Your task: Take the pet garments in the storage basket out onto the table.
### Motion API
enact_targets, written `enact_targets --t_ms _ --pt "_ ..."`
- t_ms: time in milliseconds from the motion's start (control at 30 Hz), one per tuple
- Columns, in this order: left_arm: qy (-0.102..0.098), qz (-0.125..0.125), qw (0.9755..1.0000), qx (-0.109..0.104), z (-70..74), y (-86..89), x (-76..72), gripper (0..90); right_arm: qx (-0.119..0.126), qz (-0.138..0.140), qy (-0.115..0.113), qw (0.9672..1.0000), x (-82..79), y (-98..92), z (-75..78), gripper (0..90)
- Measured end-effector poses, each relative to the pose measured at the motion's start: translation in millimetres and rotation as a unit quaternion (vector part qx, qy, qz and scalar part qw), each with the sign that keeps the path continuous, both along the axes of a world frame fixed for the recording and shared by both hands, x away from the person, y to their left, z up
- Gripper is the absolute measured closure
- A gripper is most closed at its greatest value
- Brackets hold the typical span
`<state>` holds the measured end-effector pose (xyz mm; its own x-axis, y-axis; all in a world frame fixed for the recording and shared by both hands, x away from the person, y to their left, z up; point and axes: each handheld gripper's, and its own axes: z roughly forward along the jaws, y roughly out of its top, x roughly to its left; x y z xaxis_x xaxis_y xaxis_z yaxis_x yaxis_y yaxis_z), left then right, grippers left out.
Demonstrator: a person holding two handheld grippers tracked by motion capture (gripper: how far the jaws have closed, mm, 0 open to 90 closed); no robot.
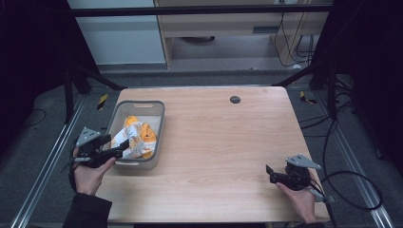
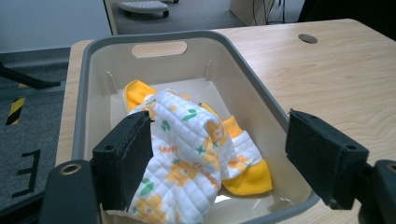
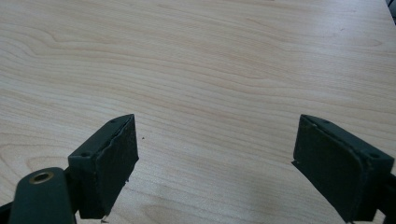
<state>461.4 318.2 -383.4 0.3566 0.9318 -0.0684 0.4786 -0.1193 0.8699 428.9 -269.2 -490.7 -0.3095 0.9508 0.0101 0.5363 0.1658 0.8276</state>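
Note:
A grey bin (image 1: 159, 118) stands on the left part of the wooden table (image 1: 223, 137). Inside it lies a crumpled white cloth with orange and green prints and yellow edges (image 1: 137, 138). In the left gripper view the same cloth (image 2: 187, 154) bulges up inside the bin (image 2: 261, 98). My left gripper (image 1: 122, 146) hovers at the bin's near edge, open, jaws wide on either side of the cloth without closing on it (image 2: 217, 158). My right gripper (image 1: 271, 174) sits low over bare wood at the front right, open and holding nothing (image 3: 215, 163).
A round dark cable hole (image 1: 235, 99) is set in the table near the far edge. Metal rails and cables run along both sides of the table on the grey floor. A cable loops off my right gripper toward the right floor (image 1: 361, 190).

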Motion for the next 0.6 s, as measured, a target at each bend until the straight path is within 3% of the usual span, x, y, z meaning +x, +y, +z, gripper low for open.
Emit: enact_targets --t_ms 600 --pt "0.044 -0.003 0.9984 0.036 9.6 -9.7 34.8 22.0 0.006 0.006 0.009 0.9999 0.5 0.3 -0.2 13.8"
